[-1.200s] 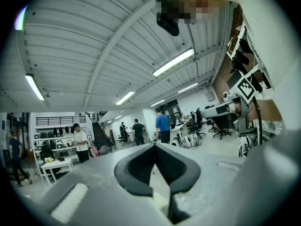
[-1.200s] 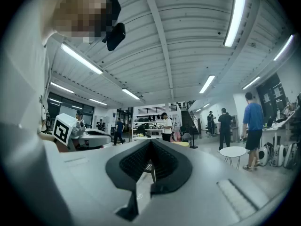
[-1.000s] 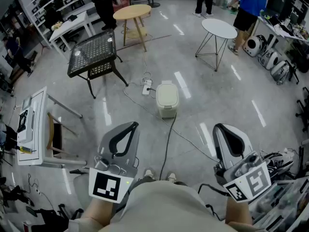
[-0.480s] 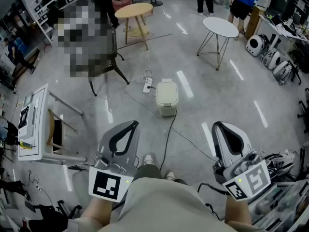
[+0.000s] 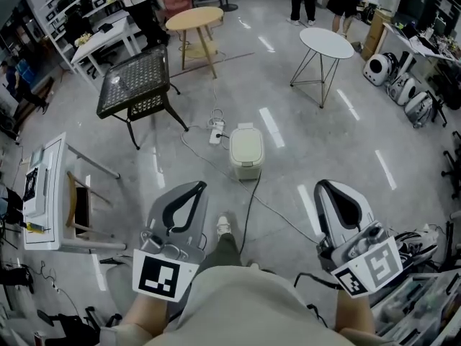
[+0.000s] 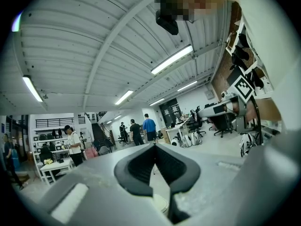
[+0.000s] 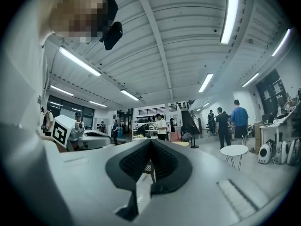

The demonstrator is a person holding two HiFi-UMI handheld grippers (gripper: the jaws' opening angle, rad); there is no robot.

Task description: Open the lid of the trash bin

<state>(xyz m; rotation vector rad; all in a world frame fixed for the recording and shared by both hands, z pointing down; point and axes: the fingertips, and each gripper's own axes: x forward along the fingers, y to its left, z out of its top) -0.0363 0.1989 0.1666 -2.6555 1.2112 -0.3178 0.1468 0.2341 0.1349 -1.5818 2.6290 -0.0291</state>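
Note:
The cream trash bin stands on the grey floor ahead of me in the head view, its lid down. Both grippers are held low and close to my body, well short of the bin. My left gripper points forward to the bin's lower left, its jaws meeting at the tips with nothing between them. My right gripper sits to the bin's lower right, also shut and empty. In the left gripper view my left gripper points up into the room; my right gripper does the same in the right gripper view.
A power strip and a black cable lie by the bin. A black mesh table, a round wooden table and a white round table stand beyond. A white desk is at the left. People stand at the back.
I have stepped forward, one shoe now showing ahead of my body, and the bin sits slightly nearer. People at the back have shifted. Both grippers keep their pose.

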